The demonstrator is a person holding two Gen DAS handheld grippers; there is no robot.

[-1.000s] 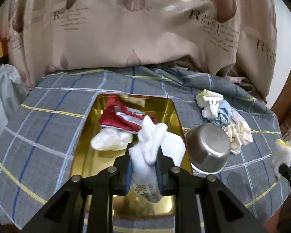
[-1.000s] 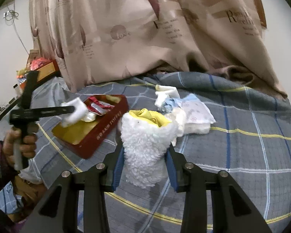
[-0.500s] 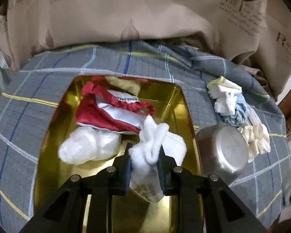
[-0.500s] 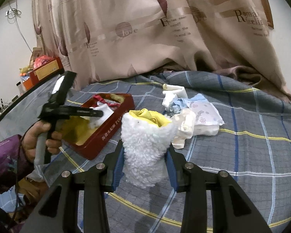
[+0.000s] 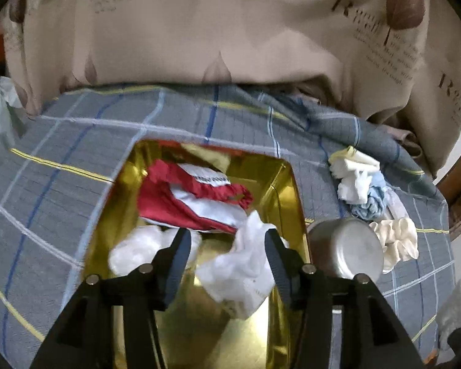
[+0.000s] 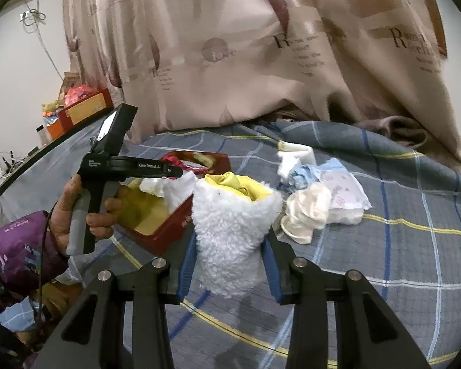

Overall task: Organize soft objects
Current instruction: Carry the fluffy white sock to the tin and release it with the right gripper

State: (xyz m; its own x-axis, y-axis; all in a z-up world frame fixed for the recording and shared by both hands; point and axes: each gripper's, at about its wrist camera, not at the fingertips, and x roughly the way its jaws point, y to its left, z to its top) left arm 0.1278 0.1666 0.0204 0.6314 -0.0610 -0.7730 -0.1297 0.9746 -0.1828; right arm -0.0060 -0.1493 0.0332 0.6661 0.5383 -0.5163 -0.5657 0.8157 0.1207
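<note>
Left gripper (image 5: 227, 246) above gold-lined tin (image 5: 287, 196), jaws opening, wide apart; white sock (image 5: 242, 264) loose between them, resting against the right pad only, hanging over the tin floor. Already inside the tin: red-and-white cloth (image 5: 181, 196) and a white bundle (image 5: 132, 249). Crowding the tin's right wall: steel bowl (image 5: 350, 252), upturned on the plaid blanket (image 5: 61, 184). Beyond the bowl: pile of small garments (image 5: 362, 184) and cream scrunchie (image 5: 399, 240). Right gripper (image 6: 230, 264) narrow, clamped on fluffy white-and-yellow sock (image 6: 230, 227), above the blanket, just beside the tin's red side (image 6: 166, 233). Seen past it: left hand (image 6: 76, 209) on the other tool's handle. Backdrop: beige curtain (image 6: 230, 46).
</note>
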